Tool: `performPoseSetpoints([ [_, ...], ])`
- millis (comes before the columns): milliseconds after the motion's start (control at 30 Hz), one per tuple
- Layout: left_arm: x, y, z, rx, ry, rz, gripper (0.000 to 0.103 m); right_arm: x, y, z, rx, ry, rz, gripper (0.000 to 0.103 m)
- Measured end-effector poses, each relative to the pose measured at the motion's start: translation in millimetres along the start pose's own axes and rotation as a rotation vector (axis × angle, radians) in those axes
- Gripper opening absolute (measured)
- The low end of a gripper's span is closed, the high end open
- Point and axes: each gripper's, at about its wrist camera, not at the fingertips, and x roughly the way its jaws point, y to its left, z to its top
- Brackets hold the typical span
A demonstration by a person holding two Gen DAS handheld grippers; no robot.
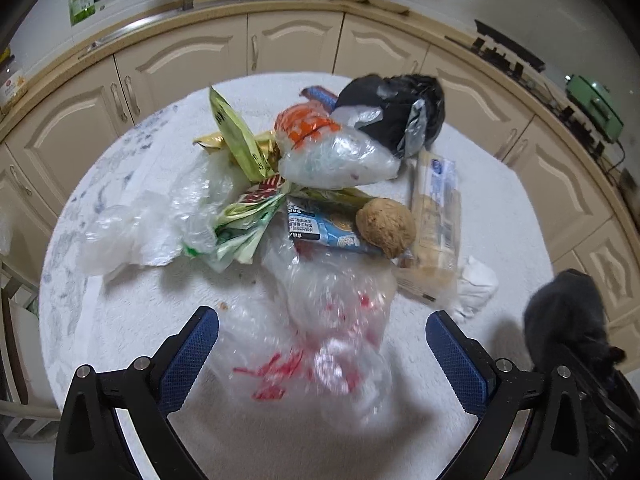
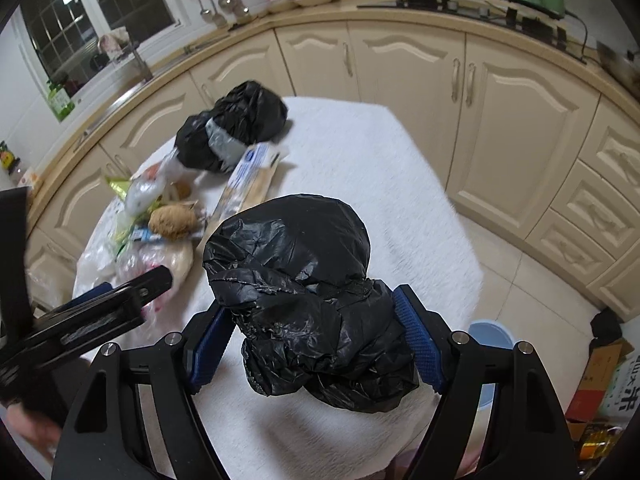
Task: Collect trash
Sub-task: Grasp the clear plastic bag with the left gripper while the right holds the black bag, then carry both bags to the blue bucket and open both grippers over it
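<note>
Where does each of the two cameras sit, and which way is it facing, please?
Left wrist: on the left gripper, angled down at the trash pile; its blue fingers straddle a clear bag.
Right wrist: on the right gripper, angled down across the table; its fingers close on a black bag.
Shared: the far black bag, brown lump, cabinets.

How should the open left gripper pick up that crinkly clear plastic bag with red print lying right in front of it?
Take the crinkly clear plastic bag with red print across its bunched middle, coming down from above. It lies low and loose on the white tablecloth, already between the wide-open fingers of the left gripper, so closing from both sides should gather the soft film. It is blurred, so its exact edges are unclear.
</note>
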Motion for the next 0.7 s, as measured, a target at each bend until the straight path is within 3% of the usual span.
performPoseSetpoints([
  [33,8.7,0.2,2.4,-0.005,0.014,0.005,0.102,1.0,-1.9,2.1,0.003,0.001,-0.007,0.080],
  [100,24.3,4.2,4.4,-0.027,0.025,0.009,0.094,3.9,-4.5,5.2,0.006,0.007,-0.020,0.080],
  [133,29.4,5.6,3.7,-0.034,0.025,0.008,0.083,5.2,-5.4,5.7,0.005,0.007,-0.030,0.080],
  [200,34.8,5.9,1.4,-0.024,0.020,0.015,0.078,8.4,-7.6,6.6,0.004,0.013,-0.046,0.080],
  [267,33.5,2.9,-2.2,-0.009,0.013,0.039,0.056,10.4,-9.7,6.2,0.003,0.019,-0.050,0.080],
  [300,32.5,1.5,-3.7,-0.009,0.009,0.043,0.052,10.9,-10.4,6.2,0.002,0.020,-0.049,0.080],
  [700,2.5,-5.8,-37.8,0.024,0.007,0.094,0.049,-4.8,-4.5,-3.6,-0.024,-0.009,-0.021,0.080],
])
